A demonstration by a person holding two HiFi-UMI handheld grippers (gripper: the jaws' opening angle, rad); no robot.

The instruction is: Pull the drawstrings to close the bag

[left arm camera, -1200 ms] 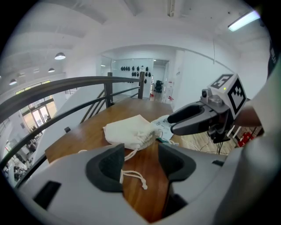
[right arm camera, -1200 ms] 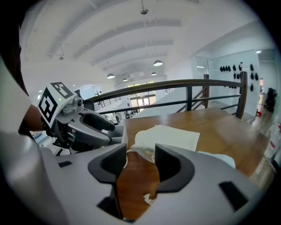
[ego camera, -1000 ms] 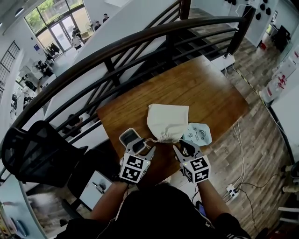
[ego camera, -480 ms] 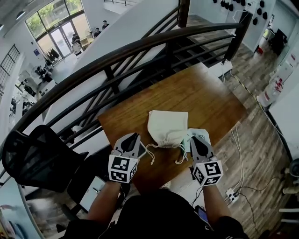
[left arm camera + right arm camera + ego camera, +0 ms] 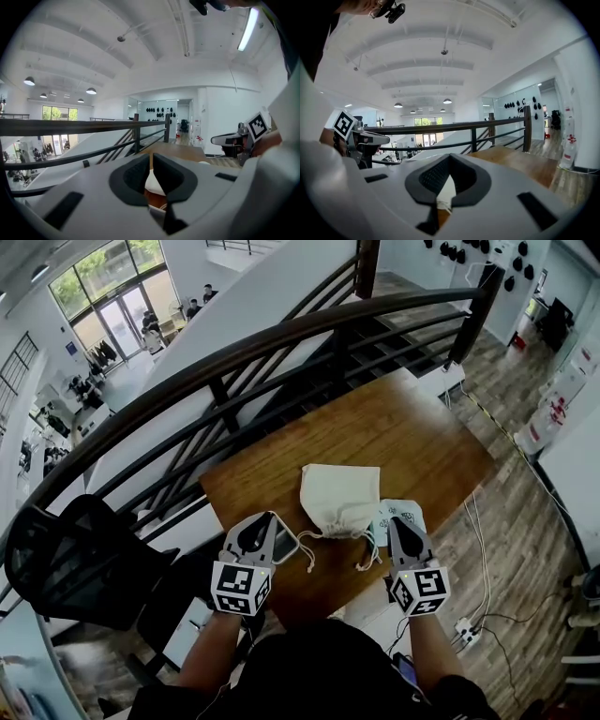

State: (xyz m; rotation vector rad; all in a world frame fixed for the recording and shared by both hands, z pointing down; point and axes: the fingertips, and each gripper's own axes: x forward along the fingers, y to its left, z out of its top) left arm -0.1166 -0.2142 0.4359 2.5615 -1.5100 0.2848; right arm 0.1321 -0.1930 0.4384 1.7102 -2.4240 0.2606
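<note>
The wooden table (image 5: 394, 427) extends ahead of the fingers (image 5: 259, 534). A dark railing (image 5: 281, 334) curves beyond it. Black chair (image 5: 75, 559) left; plank floor (image 5: 511, 521) right. Ceiling lamps (image 5: 91, 90) lit.

Cream bag (image 5: 337, 495) lies on wooden table (image 5: 412, 432), neck gathered, drawstrings (image 5: 307, 557) trailing.
</note>
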